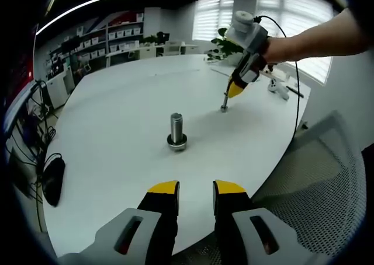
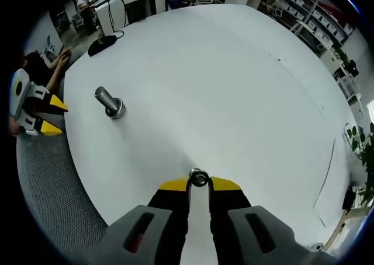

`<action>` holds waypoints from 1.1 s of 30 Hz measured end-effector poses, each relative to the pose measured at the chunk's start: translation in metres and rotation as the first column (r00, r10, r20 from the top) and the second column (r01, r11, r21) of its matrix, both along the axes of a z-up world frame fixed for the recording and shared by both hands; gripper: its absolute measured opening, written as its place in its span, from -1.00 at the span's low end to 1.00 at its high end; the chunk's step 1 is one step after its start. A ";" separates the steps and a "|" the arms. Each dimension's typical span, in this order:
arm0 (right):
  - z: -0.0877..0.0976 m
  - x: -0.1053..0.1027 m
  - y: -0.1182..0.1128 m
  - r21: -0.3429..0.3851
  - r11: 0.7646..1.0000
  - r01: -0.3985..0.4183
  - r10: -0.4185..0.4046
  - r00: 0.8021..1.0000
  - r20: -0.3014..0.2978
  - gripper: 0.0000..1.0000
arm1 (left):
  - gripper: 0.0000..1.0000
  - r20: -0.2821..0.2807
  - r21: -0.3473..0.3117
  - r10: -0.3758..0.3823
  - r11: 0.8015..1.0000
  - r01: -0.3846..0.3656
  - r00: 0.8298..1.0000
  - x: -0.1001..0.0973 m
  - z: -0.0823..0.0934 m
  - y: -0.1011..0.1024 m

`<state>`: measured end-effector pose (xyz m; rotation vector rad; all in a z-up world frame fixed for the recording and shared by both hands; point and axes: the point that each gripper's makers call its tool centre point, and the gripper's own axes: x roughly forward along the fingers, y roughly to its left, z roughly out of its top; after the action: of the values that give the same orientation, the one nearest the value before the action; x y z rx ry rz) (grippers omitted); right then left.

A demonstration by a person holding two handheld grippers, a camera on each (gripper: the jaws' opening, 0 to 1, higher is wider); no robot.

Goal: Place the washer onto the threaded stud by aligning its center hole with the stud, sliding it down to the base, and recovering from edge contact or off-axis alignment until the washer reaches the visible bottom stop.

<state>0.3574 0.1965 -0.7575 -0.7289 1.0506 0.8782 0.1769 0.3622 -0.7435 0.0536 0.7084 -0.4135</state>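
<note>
Step in hand: picking up small round metal washer (image 2: 198, 177) from white round tabletop (image 2: 234, 90). Right gripper (image 2: 198, 184) pinches washer between yellow tips, down at tabletop. Grey threaded metal stud (image 2: 109, 103) stands upright on dark base, far ahead and to left of right gripper, well apart. Left gripper (image 1: 196, 189) spread, holds nothing, stud (image 1: 177, 131) straight ahead of it. Next move, I think: lift washer, carry over stud top, line up hole, slide down to base.

Washer (image 2: 198, 177) partly hidden between right gripper (image 2: 198, 185) tips; tiny, shape unclear in left gripper view.
</note>
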 end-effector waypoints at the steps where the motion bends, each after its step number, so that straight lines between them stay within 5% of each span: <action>1: -0.002 -0.001 0.000 -0.005 1.000 -0.001 0.001 1.000 -0.004 -0.72 | -0.59 -0.001 -0.001 0.000 1.000 0.000 1.000 0.000 0.000 0.000; 15: -0.029 -0.005 -0.002 -0.042 0.999 0.000 -0.002 0.999 -0.048 -0.71 | -0.59 -0.004 0.002 0.003 1.000 -0.003 1.000 0.000 0.000 0.001; 33: -0.026 -0.011 -0.008 0.011 0.999 0.031 -0.031 0.999 -0.018 -0.58 | -0.59 -0.009 0.003 0.002 1.000 -0.002 1.000 -0.001 -0.001 0.001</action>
<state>0.3461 0.1886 -0.7832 -0.6951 1.0689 0.8648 0.1763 0.3628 -0.7447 0.0534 0.7182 -0.4110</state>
